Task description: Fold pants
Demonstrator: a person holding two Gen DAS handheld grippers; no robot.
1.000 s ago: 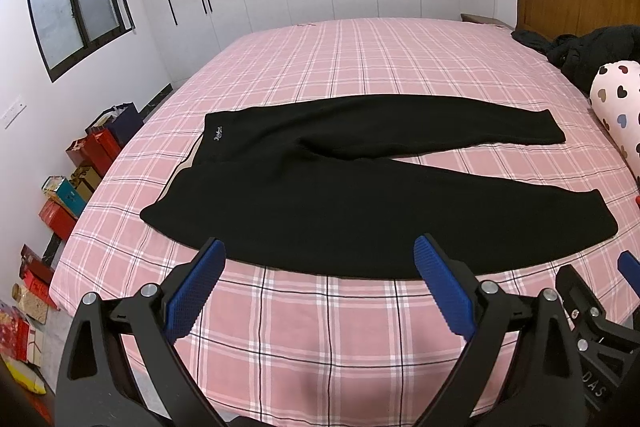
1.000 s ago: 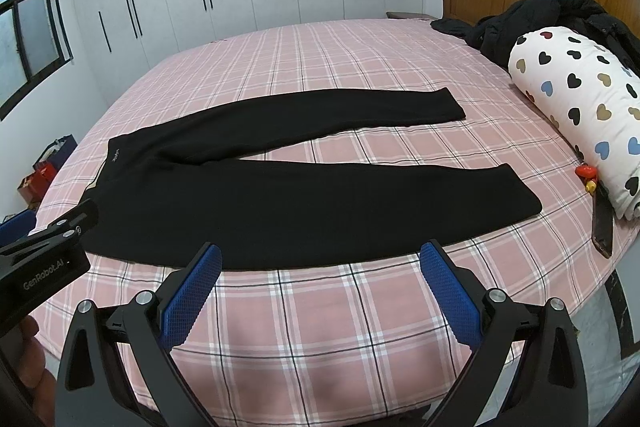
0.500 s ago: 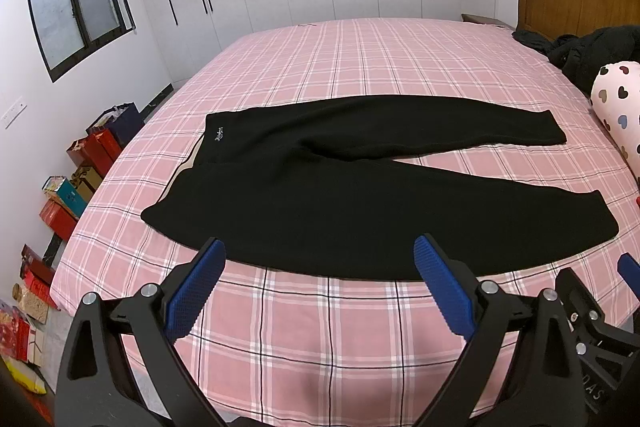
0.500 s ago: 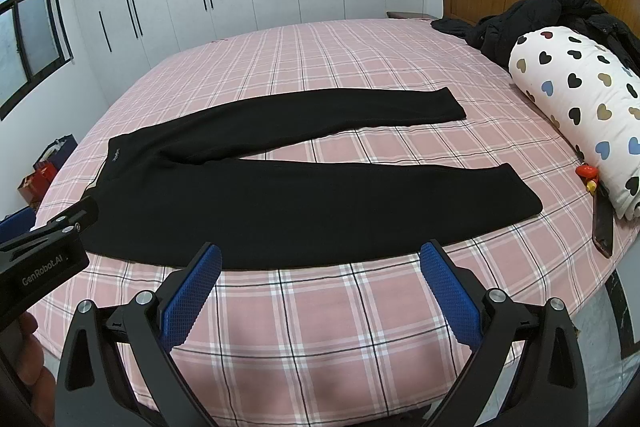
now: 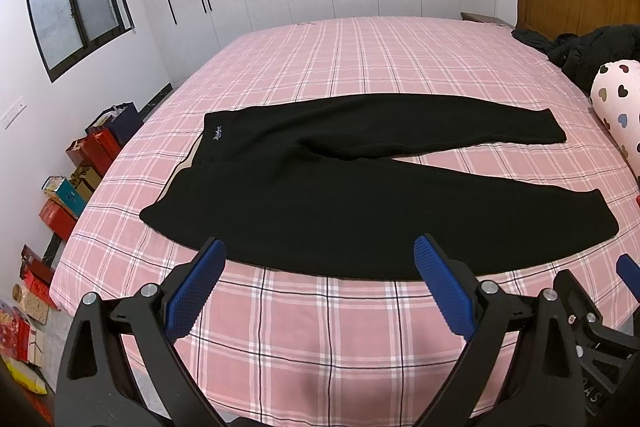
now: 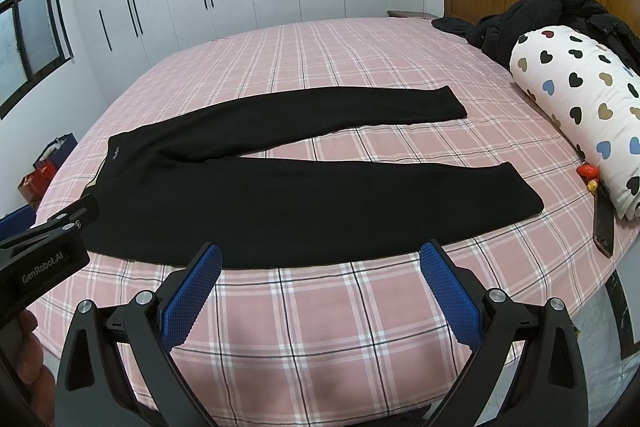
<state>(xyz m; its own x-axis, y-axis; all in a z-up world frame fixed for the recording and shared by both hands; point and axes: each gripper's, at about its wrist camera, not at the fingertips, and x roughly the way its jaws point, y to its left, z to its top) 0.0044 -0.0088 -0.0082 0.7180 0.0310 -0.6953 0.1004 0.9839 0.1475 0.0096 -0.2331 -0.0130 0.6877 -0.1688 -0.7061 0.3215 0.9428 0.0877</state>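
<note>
From the left wrist camera, the left gripper (image 5: 320, 259) hangs with its jaws spread wide and empty above the near edge of the bed (image 5: 360, 59). Black pants (image 5: 304, 195) lie flat across the bed's middle, waistband toward the left edge.

From the right wrist camera, the right gripper (image 6: 320, 263) is likewise wide apart and empty, near the pants (image 6: 280, 195). A heart-patterned pillow (image 6: 580, 107) lies along the right edge.

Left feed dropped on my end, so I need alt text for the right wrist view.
Black pants lie flat and unfolded on a pink plaid bed, waistband left, legs splayed right. The open right gripper hovers empty at the near edge, with a heart-print pillow at right.
</note>
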